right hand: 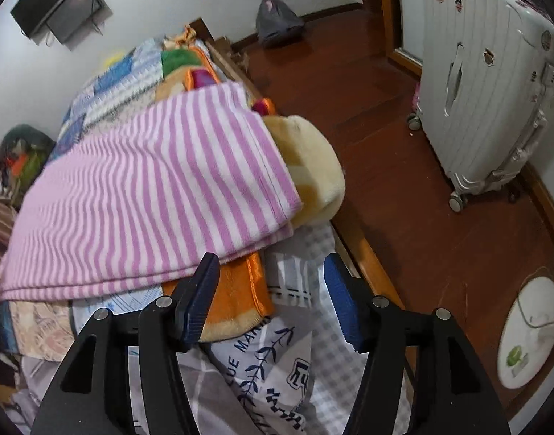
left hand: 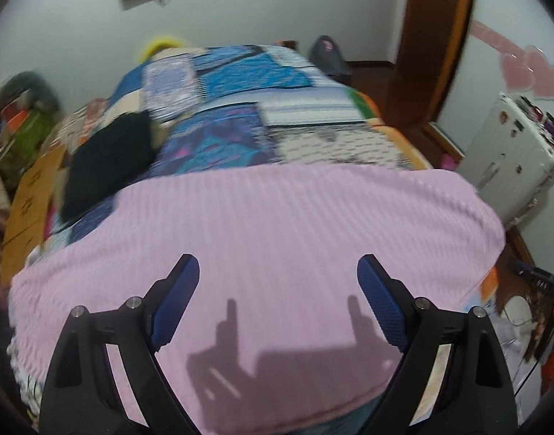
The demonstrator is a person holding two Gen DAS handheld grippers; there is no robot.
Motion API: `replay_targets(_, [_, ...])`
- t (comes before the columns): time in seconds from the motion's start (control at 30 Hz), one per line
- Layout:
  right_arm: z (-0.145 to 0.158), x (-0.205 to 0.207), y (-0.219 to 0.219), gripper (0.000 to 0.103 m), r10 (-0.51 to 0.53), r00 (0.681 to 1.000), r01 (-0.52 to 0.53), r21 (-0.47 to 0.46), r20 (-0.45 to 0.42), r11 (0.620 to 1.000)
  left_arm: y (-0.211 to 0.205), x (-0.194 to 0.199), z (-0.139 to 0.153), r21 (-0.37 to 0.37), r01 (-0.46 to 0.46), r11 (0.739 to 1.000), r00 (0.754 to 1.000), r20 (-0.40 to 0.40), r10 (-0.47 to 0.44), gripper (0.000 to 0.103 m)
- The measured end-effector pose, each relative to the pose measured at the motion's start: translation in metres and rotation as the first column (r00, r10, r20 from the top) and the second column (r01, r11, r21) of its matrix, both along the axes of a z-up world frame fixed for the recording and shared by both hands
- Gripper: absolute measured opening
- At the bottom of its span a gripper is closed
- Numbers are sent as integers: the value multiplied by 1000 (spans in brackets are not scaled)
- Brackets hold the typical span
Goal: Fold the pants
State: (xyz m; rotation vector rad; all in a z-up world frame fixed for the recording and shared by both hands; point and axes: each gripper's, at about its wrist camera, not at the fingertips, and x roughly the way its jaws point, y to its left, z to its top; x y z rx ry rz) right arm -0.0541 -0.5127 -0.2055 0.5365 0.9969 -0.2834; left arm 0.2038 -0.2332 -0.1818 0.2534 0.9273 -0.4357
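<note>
Pants (left hand: 262,239) lay flat on the bed (left hand: 240,108), looking already doubled: two stacked edges showed in the right wrist view. Probably mid-fold; next move called for pinching an edge for another fold. Fabric was soft, pink-and-white striped, ribbed. Left claw (left hand: 278,273) was spread, empty, above them. Right claw (right hand: 271,266) was spread, empty, near their corner.

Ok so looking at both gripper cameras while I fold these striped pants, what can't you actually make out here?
- Pants: left wrist view is motion-blurred, so stripes and seams smear; waistband and leg ends cannot be told.
- Pants' left end, right wrist view: cut off by the fisheye edge.
- Pants' near edge, left wrist view: hidden behind the open left gripper.
- Right gripper: open, but whether it touches the bedding below is unclear.
</note>
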Motion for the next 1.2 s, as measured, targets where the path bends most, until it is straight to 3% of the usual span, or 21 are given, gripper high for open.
replay_targets(0.27, [-25,21,-4,56,-39,997,26,176,73,984,-102,9,-41,46,123,991,989,-84,-119,90])
replay_targets(0.53, [-43,35,-6,56,-63,993,30,297,103,954,-136,10,-78,106,168,980,978,-144,-152,90])
replay_targets(0.8, [-23,40,-7,56,-81,975,20,280,209,960,-142,11,-89,153,178,972,980,-118,-161,90])
replay_targets(1.13, [-23,66,-5,59,-75,972,16,257,224,966,-144,7,-94,167,186,968,981,-94,-172,90])
replay_targets(1.2, [-21,67,-7,54,-72,970,16,237,231,971,-144,7,-94,170,188,967,981,-91,-174,90])
